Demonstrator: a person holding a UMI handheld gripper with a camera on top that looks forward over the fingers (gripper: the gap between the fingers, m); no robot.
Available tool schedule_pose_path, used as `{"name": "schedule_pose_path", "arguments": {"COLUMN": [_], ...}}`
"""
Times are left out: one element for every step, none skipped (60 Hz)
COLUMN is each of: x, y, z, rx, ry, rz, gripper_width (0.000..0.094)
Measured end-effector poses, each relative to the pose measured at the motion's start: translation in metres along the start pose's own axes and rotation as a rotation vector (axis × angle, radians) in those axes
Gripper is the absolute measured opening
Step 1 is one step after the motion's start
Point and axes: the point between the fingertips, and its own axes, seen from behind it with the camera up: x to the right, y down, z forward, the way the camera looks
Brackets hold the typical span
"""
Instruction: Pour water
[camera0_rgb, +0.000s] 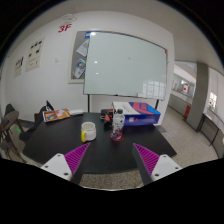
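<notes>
The gripper (112, 160) hovers over the near edge of a dark, rounded tabletop (50, 140), its two fingers spread wide apart with nothing between them; the magenta pads (76, 158) face inward across the gap. Beyond the fingers, near the middle of the tabletop, stands a small pale yellowish cup (88, 130), and just to its right a clear plastic bottle (117, 126) with a reddish base stands upright, close to the cup but apart from it. Behind the bottle lies a blue and white rectangular box (137, 113). An orange flat item (56, 115) rests at the far left of the tabletop. A large whiteboard (124, 64) stands behind.
</notes>
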Motion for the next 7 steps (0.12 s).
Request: {"name": "schedule_pose_path", "arguments": {"x": [0.0004, 0.0004, 0.0, -0.0001, -0.0003, -0.0002, -0.0005], "y": [-0.0001, -0.0002, -0.0003, -0.0006, -0.0004, -0.0002, 0.0003], "z": [-0.0018, -0.0032, -0.004, -0.0047, -0.0051, -0.0052, -0.0053], "rx": [0.0, -0.001, -0.002, -0.002, -0.002, -0.004, -0.006], "ry": [0.001, 0.001, 0.001, 0.001, 0.003, 0.004, 0.003], "rz": [0.001, 0.002, 0.003, 0.004, 0.002, 0.001, -0.001], "gripper_width": [0.0844, 0.0845, 0.0845, 0.0842, 0.0842, 0.0845, 0.0843]}}
